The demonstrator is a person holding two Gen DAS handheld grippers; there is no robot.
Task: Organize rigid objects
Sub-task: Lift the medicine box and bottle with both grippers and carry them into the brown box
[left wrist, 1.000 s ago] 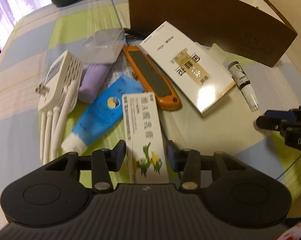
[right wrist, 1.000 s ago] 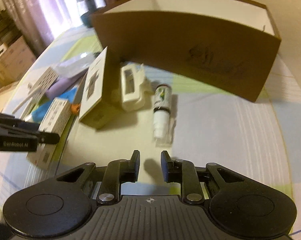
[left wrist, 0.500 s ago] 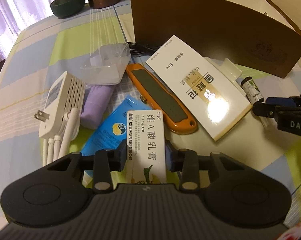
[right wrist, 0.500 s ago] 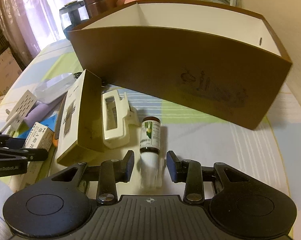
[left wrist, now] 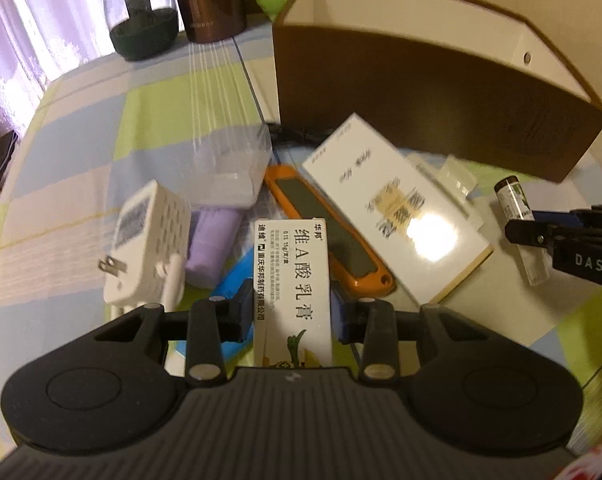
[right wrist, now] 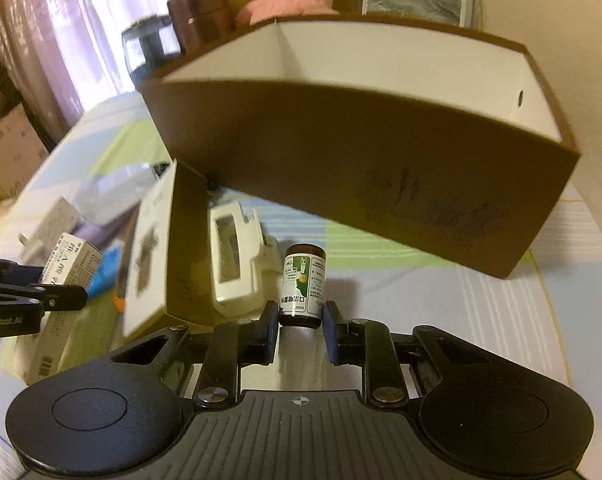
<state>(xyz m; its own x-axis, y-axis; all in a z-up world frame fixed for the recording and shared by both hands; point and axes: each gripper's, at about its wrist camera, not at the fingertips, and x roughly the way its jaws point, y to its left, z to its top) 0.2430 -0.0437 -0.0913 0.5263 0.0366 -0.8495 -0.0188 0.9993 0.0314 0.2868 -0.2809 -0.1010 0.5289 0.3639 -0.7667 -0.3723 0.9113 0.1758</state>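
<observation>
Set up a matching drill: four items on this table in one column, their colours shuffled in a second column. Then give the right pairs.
Things:
1. utility knife
2. wall charger
3. storage box
4. tube beside the charger

Colours:
A. white
B. brown outside
C. orange with a dark middle
D. pale purple

Pairs: 1-C, 2-A, 3-B, 4-D

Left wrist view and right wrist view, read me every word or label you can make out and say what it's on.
"维A酸乳膏", "华邦", "迪维": ointment box in the left gripper.
"DAS": right gripper, in the left view.
"Robot.AI", start cut off: left gripper, in the right view.
Bottle label, white box, charger, organizer drawing: too blurred or small.
</observation>
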